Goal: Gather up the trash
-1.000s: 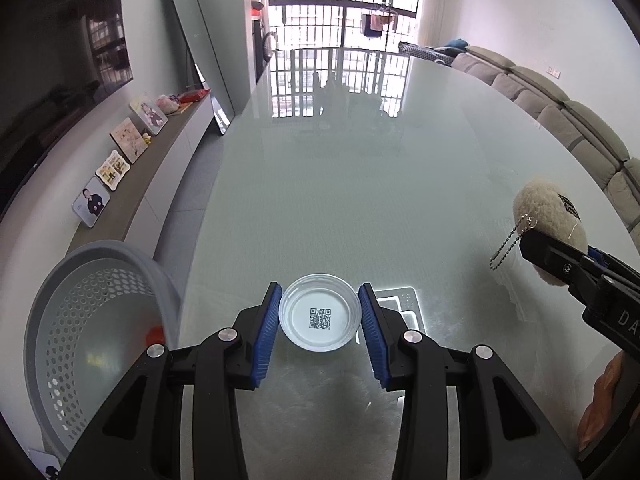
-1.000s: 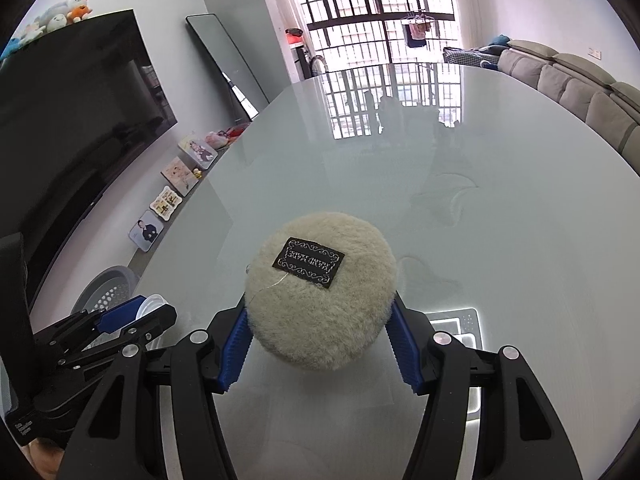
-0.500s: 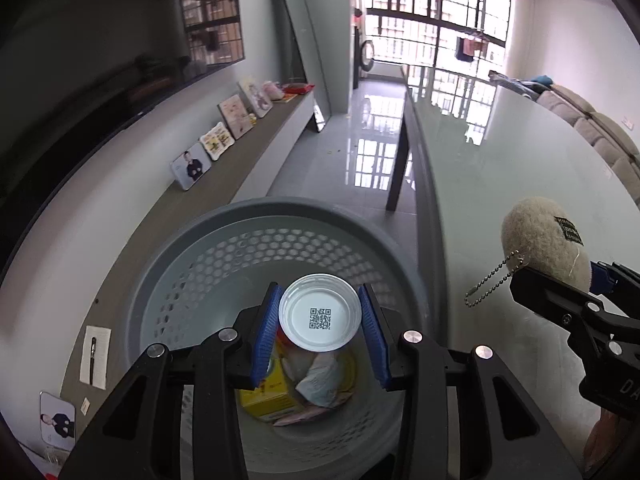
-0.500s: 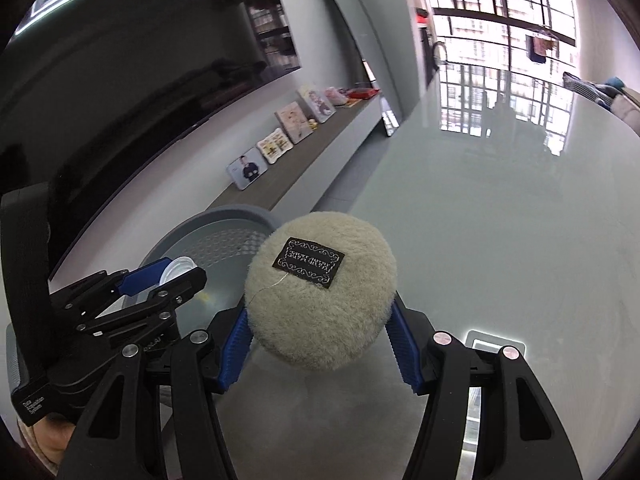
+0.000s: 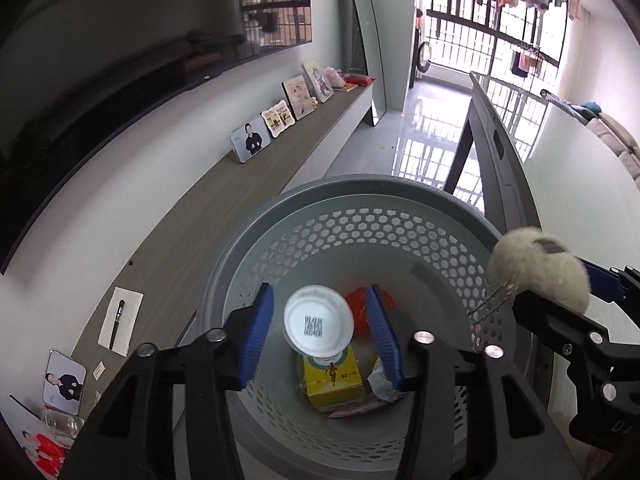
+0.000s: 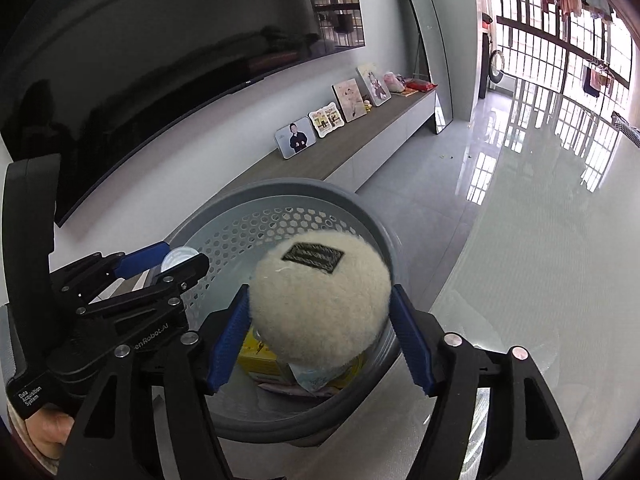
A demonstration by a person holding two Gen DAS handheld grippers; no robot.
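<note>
My left gripper (image 5: 319, 334) is open above the grey perforated basket (image 5: 360, 216). A clear plastic lid with a QR code (image 5: 319, 324) hangs between the spread blue pads without touching them. My right gripper (image 6: 320, 340) is shut on a cream fluffy ball with a black label (image 6: 320, 300), held over the basket's near rim (image 6: 304, 426). The ball also shows in the left wrist view (image 5: 538, 272), with a bead chain under it. The left gripper (image 6: 168, 262) and the lid (image 6: 178, 258) show at the left of the right wrist view.
The basket holds a yellow box (image 5: 332, 380), a red wrapper (image 5: 358, 308) and other packets. The glass table (image 6: 560, 280) lies to the right. A low grey cabinet (image 5: 224, 232) with photo frames (image 5: 250, 140) runs along the wall under a dark TV (image 6: 160, 60).
My left gripper moved from the table to over the basket and opened, letting go of the lid. My right gripper carried the ball left, to above the basket rim.
</note>
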